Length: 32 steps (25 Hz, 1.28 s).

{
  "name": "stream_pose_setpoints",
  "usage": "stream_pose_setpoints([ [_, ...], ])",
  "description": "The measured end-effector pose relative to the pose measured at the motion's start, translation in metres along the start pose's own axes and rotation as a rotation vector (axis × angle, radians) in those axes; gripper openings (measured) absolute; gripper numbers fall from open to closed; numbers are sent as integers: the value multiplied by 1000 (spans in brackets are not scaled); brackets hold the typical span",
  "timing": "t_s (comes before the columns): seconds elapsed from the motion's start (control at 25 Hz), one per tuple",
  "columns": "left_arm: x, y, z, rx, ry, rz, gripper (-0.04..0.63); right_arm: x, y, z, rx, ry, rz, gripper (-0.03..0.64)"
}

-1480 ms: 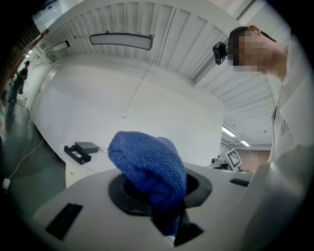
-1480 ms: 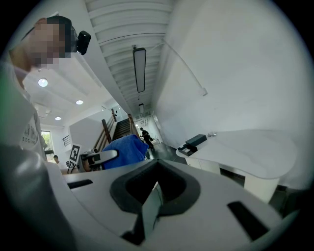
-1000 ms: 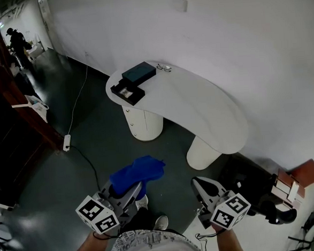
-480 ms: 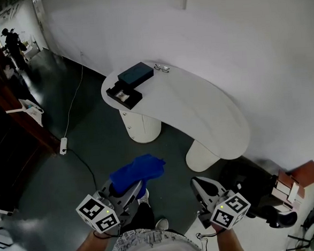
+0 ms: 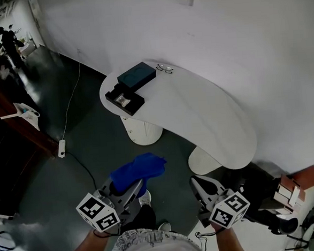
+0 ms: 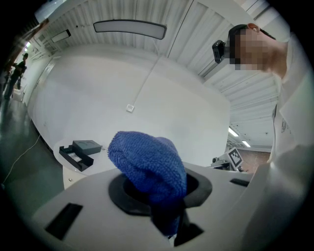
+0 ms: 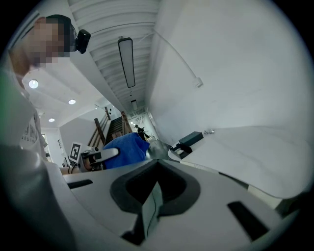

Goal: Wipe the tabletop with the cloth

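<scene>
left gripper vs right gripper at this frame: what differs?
Load: the left gripper is clamped on the blue cloth, which bunches out past its jaws; the right gripper holds nothing, jaws together.
Aim: in the head view the left gripper angles toward the right, the right gripper toward the left.
Shared: both are over the dark floor, short of the white table, neither touching it.
</scene>
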State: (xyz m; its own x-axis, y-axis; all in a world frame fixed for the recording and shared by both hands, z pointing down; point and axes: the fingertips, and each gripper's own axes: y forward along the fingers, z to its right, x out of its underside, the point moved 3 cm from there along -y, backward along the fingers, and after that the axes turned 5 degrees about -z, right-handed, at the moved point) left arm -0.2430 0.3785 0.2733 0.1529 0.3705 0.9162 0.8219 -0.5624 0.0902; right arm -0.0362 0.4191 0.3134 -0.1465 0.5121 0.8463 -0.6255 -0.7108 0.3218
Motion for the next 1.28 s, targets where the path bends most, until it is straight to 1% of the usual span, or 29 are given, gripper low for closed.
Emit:
stream_pose_setpoints([
  [0.44, -28, 29, -75, 8, -11, -13, 117, -34, 69, 22, 20, 12, -5, 6],
  [0.68, -45, 43, -110, 23, -23, -20, 117, -55, 102, 32, 40, 21, -9, 7],
  [0.92, -67, 61, -151, 45, -18, -25, 117, -78, 136, 43, 66, 36, 3, 6],
  [1.28, -95, 79, -195, 63, -13, -19, 117, -106, 174, 56, 93, 45, 15, 8],
])
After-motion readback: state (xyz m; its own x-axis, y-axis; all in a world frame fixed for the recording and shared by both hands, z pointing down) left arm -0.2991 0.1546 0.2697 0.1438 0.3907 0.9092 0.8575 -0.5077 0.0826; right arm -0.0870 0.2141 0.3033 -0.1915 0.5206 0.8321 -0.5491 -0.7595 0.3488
